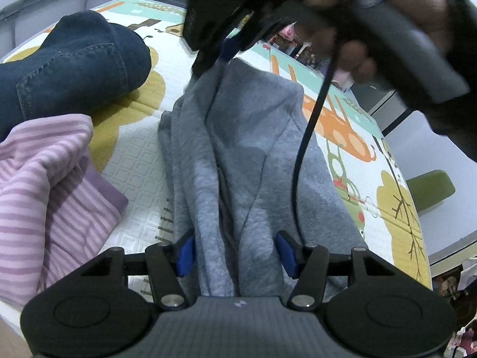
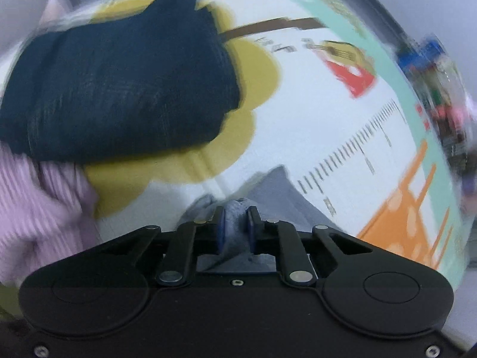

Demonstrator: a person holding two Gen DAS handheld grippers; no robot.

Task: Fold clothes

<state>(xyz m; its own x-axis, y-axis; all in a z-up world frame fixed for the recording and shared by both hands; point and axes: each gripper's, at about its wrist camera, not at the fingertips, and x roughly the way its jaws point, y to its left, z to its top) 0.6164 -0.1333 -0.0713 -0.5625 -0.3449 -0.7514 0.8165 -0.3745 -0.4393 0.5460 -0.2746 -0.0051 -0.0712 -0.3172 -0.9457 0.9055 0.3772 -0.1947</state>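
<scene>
On the play mat [image 1: 143, 167], the left wrist view shows our left hand-held gripper [image 1: 237, 252] released, its jaws straddling the grey sweatshirt [image 1: 238, 149]. In the right wrist view, our right hand-held gripper [image 2: 235, 223] is clenched on a grey bunch. We judge the fold just begun; next, the left must clamp.
</scene>
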